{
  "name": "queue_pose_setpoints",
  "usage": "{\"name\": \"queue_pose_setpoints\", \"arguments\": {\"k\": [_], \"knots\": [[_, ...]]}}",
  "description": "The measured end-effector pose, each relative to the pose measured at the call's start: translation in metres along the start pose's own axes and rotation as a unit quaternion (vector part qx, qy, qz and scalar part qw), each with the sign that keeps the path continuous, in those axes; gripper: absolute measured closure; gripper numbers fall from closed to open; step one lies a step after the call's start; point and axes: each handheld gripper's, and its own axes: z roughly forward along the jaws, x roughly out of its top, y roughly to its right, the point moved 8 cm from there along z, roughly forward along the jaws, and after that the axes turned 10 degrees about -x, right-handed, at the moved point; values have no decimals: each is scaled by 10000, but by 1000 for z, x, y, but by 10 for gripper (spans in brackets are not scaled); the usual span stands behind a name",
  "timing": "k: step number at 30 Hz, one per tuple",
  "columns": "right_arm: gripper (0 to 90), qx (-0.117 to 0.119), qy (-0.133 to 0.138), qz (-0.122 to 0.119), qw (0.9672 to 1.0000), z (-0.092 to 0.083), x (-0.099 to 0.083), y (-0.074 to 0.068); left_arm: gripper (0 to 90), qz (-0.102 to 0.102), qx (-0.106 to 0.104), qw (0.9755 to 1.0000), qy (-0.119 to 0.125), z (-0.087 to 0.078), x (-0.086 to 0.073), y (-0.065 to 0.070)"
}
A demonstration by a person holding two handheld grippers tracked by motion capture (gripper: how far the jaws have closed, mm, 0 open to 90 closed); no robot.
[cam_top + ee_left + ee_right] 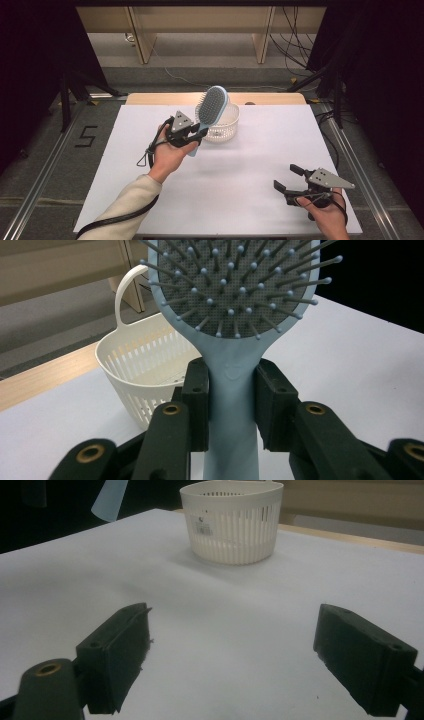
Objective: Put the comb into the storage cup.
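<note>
A light blue hairbrush (212, 106) with a grey bristle pad is held up off the table, its head above the near rim of a white slotted basket (222, 125). My left gripper (196, 135) is shut on the hairbrush handle (232, 405), with both black pads pressed against its sides. In the left gripper view the basket (142, 371) stands behind and to the left of the brush. My right gripper (289, 178) rests low at the table's front right, open with nothing between its fingers. In the right gripper view the basket (232, 522) stands far ahead.
A white sheet (220, 195) covers the table, with a strip of bare wood (150, 98) along its far edge. Dark tripod legs and cables stand on the floor to both sides. Wooden furniture legs rise beyond the table.
</note>
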Motion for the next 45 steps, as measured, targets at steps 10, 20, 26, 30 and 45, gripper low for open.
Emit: {"name": "queue_pose_setpoints", "arguments": {"k": [10,20,26,30,45], "knots": [[156,-10,-4,-10,10000,0,0,0,696,-39,3,10000,43,2,2,0],[156,-17,-16,-14,10000,0,-1,1,696,-54,58,9999,76,3,2,-2],[156,-18,-26,-2,10000,0,-1,1,696,-46,108,9999,105,2,4,-4],[156,-17,-11,-5,10000,0,-1,1,696,-66,136,9998,130,2,6,-4],[156,-14,-16,-5,10000,0,-1,1,696,-61,101,9997,213,3,14,-5]]}}
